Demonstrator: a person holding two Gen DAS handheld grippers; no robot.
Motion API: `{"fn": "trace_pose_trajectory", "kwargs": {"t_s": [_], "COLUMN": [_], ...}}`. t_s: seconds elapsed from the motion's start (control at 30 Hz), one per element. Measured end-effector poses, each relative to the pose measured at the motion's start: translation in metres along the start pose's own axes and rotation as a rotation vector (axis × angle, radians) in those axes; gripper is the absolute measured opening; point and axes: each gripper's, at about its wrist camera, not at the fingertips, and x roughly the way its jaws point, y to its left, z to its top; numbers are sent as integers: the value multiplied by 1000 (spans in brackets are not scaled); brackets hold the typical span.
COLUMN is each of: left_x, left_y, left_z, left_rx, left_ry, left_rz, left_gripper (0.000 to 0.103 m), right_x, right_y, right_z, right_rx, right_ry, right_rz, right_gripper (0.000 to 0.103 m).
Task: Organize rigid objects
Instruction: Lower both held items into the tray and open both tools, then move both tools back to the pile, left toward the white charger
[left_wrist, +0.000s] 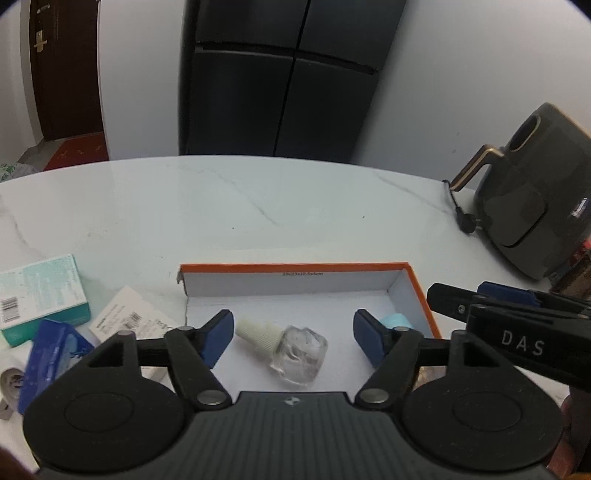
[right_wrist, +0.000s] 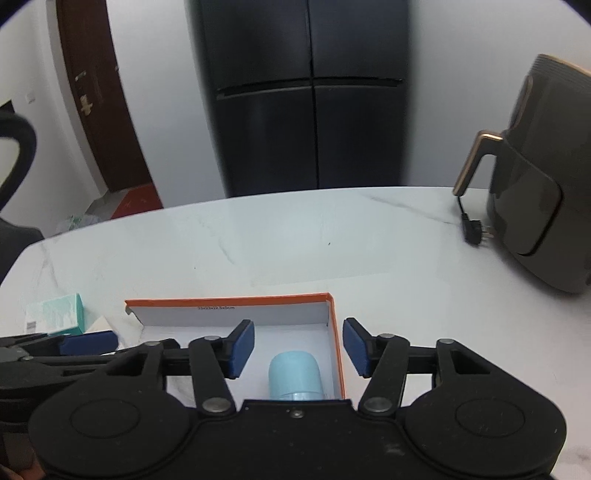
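Two claws hover over the shallow orange-rimmed white cardboard box (left_wrist: 402, 291) on the white marbled tabletop (left_wrist: 258, 206). The left claw (left_wrist: 293, 339) stands apart, its pads clear of the clear glass bottle with a ribbed cream cap (left_wrist: 291, 350) lying on the box floor between them. The right claw (right_wrist: 298, 350) is also apart, straddling the box's right wall above the pale blue cylinder (right_wrist: 295, 378) inside. Risks, as I judge them: the round blue cylinder may roll; the right claw's far pad could catch the wall and drag the box; the two claws, close together, might collide. Boxes at left remain unsorted.
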Motion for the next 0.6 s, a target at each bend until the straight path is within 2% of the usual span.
{"fn": "trace_pose_trajectory", "kwargs": {"t_s": [0.1, 0.27, 0.4, 0.6], "left_x": [-19, -42, -62, -88], "left_y": [8, 30, 50, 93], "left_z": [-5, -17, -29, -46], "left_rx": [1, -36, -34, -99], "left_ry": [-18, -6, -17, -17], "left_rz": [31, 66, 114, 153], "left_gripper": [83, 84, 87, 87], "right_x": [-17, -35, -43, -47], "right_y": [6, 32, 52, 92], "right_z": [-5, -19, -32, -51], "right_rx": [-2, -46, -30, -69], "right_ry": [-24, -28, -9, 32], "right_rz": [5, 28, 65, 135], "right_gripper": [70, 77, 77, 78]}}
